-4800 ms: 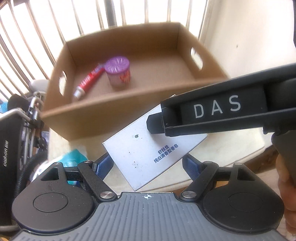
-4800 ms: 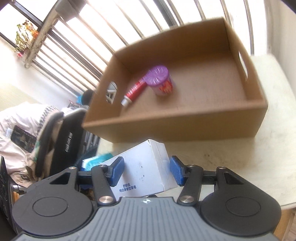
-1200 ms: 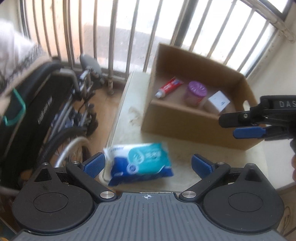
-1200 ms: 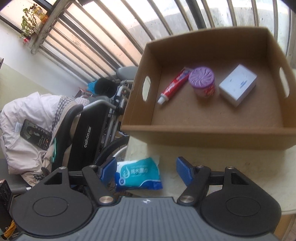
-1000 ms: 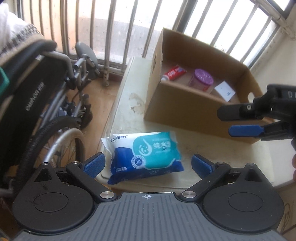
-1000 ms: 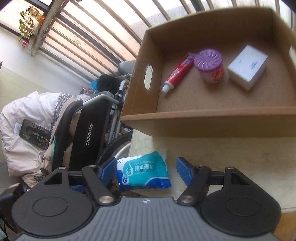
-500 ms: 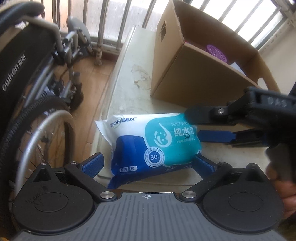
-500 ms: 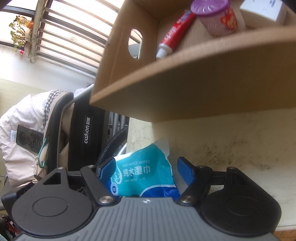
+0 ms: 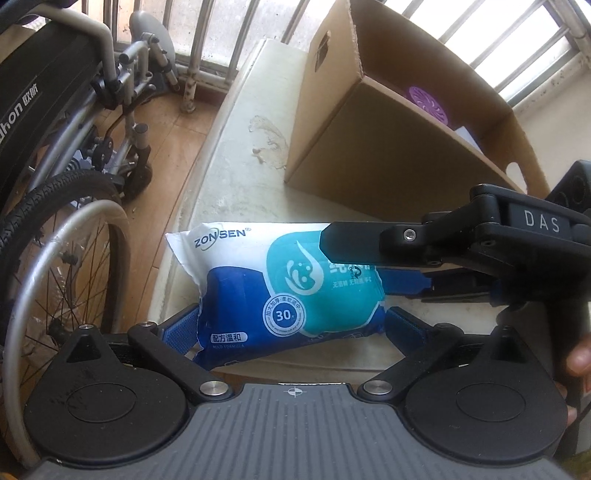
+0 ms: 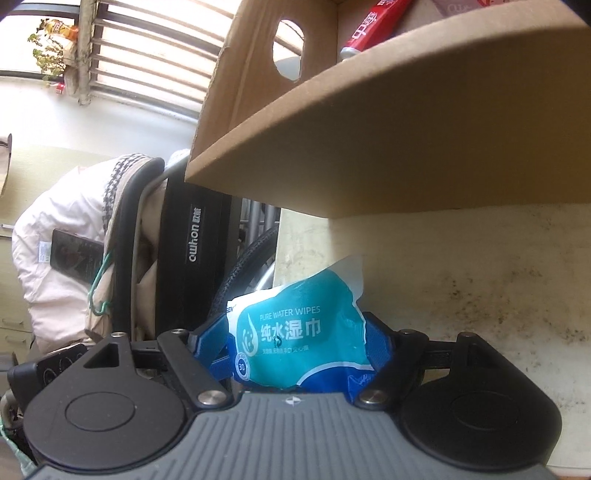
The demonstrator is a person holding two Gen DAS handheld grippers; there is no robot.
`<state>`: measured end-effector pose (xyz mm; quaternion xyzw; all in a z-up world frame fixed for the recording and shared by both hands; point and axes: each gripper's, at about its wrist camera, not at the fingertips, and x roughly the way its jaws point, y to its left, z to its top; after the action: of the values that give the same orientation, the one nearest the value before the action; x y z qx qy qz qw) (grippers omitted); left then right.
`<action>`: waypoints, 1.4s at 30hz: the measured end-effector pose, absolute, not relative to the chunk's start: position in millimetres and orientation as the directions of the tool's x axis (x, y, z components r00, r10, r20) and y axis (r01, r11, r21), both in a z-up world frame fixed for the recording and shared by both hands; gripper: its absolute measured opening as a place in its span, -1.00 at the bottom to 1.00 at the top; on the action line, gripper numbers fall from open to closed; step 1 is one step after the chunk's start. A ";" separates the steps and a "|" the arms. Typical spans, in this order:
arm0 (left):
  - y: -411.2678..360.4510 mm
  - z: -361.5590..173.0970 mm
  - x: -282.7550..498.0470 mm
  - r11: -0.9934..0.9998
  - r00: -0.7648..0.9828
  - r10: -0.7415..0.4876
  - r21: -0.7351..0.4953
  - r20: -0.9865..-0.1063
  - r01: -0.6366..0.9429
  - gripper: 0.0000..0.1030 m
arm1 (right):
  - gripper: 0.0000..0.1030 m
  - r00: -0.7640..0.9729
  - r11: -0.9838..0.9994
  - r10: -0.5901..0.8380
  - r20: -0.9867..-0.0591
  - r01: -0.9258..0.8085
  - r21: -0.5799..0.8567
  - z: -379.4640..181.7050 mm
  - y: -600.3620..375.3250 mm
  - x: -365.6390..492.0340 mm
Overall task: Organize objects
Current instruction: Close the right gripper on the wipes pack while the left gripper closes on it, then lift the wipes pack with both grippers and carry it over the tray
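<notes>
A blue and teal wet wipes pack (image 9: 288,288) lies flat near the table's front left corner. My left gripper (image 9: 291,328) is open and straddles the pack's near long side, one blue pad at each end. My right gripper (image 9: 354,262) comes in from the right, its top finger (image 9: 354,243) over the pack. In the right wrist view the wipes pack (image 10: 295,332) sits between the blue pads of the right gripper (image 10: 295,343), whose jaws are opening. The cardboard box (image 9: 388,147) stands behind, holding a purple-lidded jar (image 9: 430,101), a toothpaste tube (image 10: 373,29) and a white box (image 9: 467,136).
The stained cream table (image 9: 236,155) ends just left of the pack. A wheelchair (image 9: 55,147) stands on the floor beside that edge, with a pale jacket (image 10: 62,240) draped over it. Window bars run behind the box. A hand (image 9: 576,362) holds the right gripper.
Both grippers have sunk toward the wipes pack, which now lies between both pairs of fingers. The white box once held in the right gripper lies in the cardboard box.
</notes>
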<state>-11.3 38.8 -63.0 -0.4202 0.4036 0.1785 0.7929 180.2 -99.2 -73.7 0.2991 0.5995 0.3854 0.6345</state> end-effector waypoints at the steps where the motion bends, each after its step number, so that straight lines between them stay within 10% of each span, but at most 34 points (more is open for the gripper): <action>1: 37.3 -62.5 -11.1 0.580 0.611 -0.059 -0.525 -0.790 -0.623 0.99 | 0.56 -0.019 0.521 0.849 -0.527 -0.127 0.844 -74.5 -100.4 180.1; 21: -35.7 -43.2 69.1 0.678 0.640 -0.241 -0.598 -0.730 -0.427 1.00 | 0.62 0.123 0.604 0.793 -0.597 -0.029 0.796 -79.7 -218.8 184.3; 42: -84.9 -42.5 87.5 0.932 0.510 0.014 -0.174 -0.860 -0.318 0.86 | 0.54 0.157 0.653 0.754 -0.638 -0.076 0.754 -90.6 -242.0 176.9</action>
<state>87.5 -84.9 -42.5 -0.1569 0.4852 0.0970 0.8547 176.9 -242.0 -90.6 0.2934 0.5779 0.2958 0.7018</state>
